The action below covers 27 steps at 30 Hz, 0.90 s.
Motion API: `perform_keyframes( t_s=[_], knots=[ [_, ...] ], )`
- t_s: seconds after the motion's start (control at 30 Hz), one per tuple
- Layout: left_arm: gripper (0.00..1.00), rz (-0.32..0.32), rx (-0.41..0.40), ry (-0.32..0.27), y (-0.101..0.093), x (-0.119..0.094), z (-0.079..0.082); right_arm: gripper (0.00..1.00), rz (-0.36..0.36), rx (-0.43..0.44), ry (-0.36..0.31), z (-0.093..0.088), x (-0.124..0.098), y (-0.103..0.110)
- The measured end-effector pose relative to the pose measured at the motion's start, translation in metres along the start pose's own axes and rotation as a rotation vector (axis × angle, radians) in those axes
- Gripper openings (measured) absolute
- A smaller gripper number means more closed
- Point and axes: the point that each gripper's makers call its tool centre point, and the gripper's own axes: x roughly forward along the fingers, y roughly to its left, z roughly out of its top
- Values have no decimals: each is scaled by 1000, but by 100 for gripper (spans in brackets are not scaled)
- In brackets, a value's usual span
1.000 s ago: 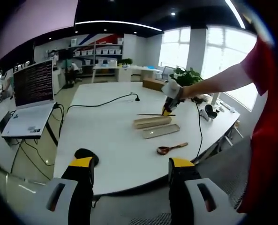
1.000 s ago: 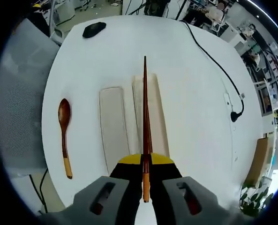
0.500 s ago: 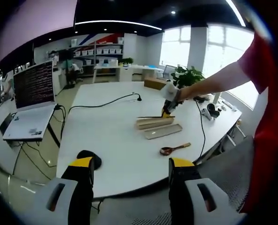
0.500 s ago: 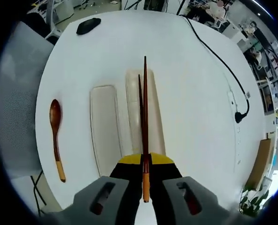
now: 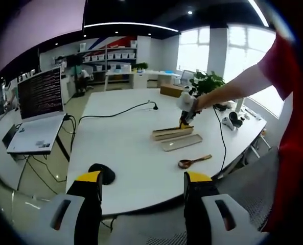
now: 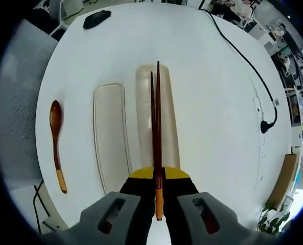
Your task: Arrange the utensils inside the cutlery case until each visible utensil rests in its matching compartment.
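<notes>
chopsticks: pair of long, slim, dark reddish-brown wooden chopsticks [image 6: 156, 117] with orange-tan handle ends, glossy, tapering to fine tips; centre of the right gripper view, running from the jaws up over the case base.
case base: pale beige, long rectangular cutlery case tray with rounded corners [image 6: 169, 127], smooth matte surface, lying on the table under the chopsticks; centre right of the left gripper view [image 5: 172, 132].
case lid: matching pale beige flat rectangular lid [image 6: 110, 138], just beside the base on its left side, parallel to it.
spoon: dark brown wooden spoon with oval bowl and orange-tan handle tip [image 6: 56, 140], lying on the table at left of the right gripper view, apart from the lid; lower right of centre in the left gripper view [image 5: 194, 162].
right gripper: yellow-tipped black jaws [image 6: 156, 178] closed, clamped on the chopsticks' handle ends.
left gripper: yellow-tipped black jaws [image 5: 143, 178] set wide apart, nothing between them, at bottom of the left gripper view.
table: large white round-edged tabletop [image 6: 212, 102], smooth.
cable: black cable [image 6: 243, 61] across upper right.
</notes>
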Motion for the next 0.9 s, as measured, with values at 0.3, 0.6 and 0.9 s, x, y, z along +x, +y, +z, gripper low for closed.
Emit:
perform_keyframes(
  t_s=[0.3,0.6,0.9],
  knots=[
    [67,1,2,7,-2,-1,-2,1,-1,-14,6,2,3,1],
    [67,1,-5,9,-4,-1,-4,0,-31,-10,1,2,5,-1],
    [67,-10,-2,-6,-8,1,1,4,-66,32,-25,-7,-4,-17]
  ],
)
